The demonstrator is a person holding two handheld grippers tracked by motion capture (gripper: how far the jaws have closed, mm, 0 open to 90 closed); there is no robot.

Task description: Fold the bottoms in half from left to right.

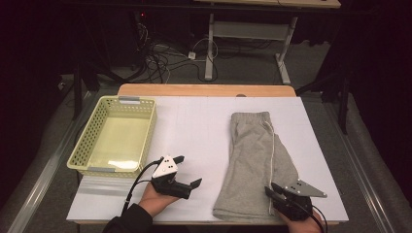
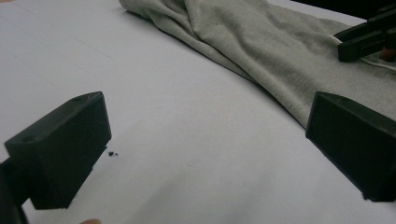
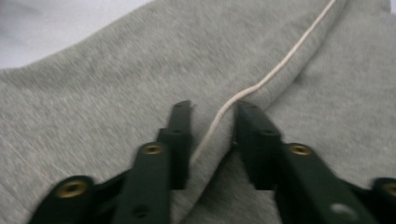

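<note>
Grey shorts flat on white desk, yellow basket beside, left tongs wide over bare desk, right tongs pinching a fold along the cream cord

I read this as a lab or test room set up for recording, not a home. My work surface is a light wooden table covered with a plain white sheet, standing on grey carpet. Behind it, a tangle of black and white cables lies on the floor beside the white metal legs of another desk, and the surroundings are dark.
</note>
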